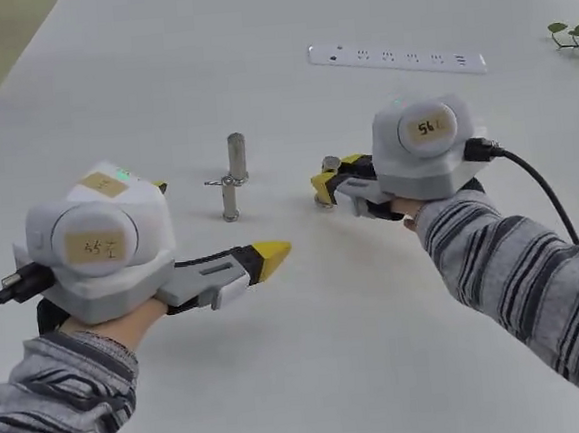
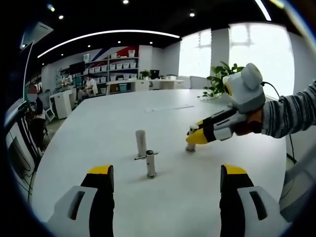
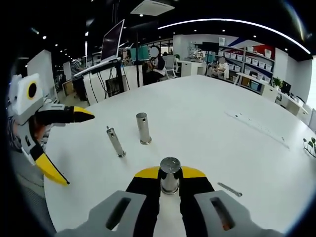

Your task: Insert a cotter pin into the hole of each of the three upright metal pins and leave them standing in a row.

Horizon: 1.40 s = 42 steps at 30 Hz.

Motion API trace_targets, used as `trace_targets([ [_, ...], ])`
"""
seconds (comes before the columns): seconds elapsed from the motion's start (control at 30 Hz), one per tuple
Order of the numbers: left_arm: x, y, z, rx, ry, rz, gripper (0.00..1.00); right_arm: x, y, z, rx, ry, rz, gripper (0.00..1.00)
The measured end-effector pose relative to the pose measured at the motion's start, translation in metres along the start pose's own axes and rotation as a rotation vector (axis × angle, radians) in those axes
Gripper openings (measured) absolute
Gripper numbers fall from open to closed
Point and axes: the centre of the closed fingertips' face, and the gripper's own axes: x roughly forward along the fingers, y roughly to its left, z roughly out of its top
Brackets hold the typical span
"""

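Right claw [image 3: 170,174] pinches upright metal pin [image 3: 170,165] on table [image 3: 207,133]; loose cotter pin [image 3: 229,189] at its 3 o'clock. Left claw [image 2: 167,170] spread wide. At its 12 o'clock: second pin [image 2: 150,168] with inserted cotter pin [image 2: 139,157], third pin [image 2: 141,143] behind.

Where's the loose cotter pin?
In the right gripper view, the cotter pin lies on the table, just right of the metal pin the right gripper holds.

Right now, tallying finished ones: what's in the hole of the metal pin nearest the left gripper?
A cotter pin passes through that metal pin, both ends sticking out; its middle is hidden inside.
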Motion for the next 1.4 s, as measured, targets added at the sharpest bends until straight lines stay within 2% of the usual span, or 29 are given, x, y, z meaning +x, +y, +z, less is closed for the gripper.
trace_targets([
  [0.3, 0.002, -0.004, 0.0, 0.007, -0.001, -0.016, 0.88, -0.017, 0.01, -0.012, 0.002, 0.008, -0.029, 0.09],
  [0.8, 0.002, -0.004, -0.002, 0.016, -0.001, -0.025, 0.88, -0.022, 0.018, -0.031, 0.014, 0.026, -0.029, 0.09],
  [1.07, 0.001, -0.005, -0.002, 0.021, 0.003, -0.026, 0.88, -0.023, 0.019, -0.033, 0.018, 0.018, -0.039, 0.09],
  [1.23, 0.001, -0.006, -0.002, 0.024, 0.0, -0.026, 0.88, -0.022, 0.019, -0.034, 0.076, 0.026, -0.034, 0.09],
  [1.4, 0.0, -0.005, 0.0, 0.029, -0.006, -0.023, 0.89, -0.025, 0.019, -0.035, 0.038, 0.051, -0.017, 0.11],
])
